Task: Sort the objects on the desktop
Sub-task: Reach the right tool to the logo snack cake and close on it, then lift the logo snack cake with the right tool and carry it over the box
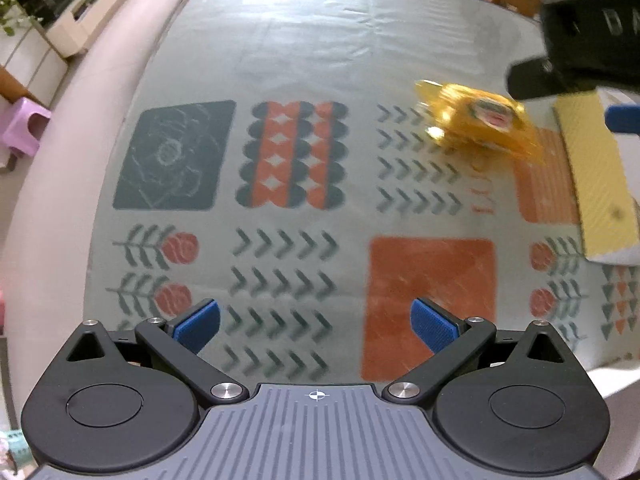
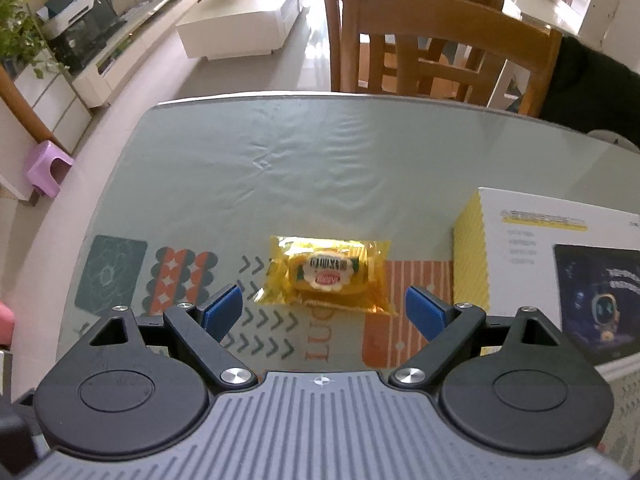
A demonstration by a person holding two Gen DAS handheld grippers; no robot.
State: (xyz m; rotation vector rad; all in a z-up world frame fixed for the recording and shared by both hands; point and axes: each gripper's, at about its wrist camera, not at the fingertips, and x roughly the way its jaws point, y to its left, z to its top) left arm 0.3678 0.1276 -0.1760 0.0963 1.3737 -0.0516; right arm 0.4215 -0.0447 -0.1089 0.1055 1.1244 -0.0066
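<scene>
The patterned counter [image 2: 320, 152] is carrying a yellow snack packet [image 2: 326, 276] just left of the box [image 2: 560, 264]. Your right gripper [image 2: 324, 314], jaws wide, is hovering before it; straddle it squarely. Left gripper [image 1: 316, 326] is idling wide.

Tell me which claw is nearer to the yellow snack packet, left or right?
Right. The right claw is open just before the yellow snack packet, facing it. The left claw is open farther back, the packet ahead to its right.

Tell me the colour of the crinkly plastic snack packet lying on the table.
Translucent yellow crinkly plastic snack packet with a white, green and red label; clearest in the right wrist view.
</scene>
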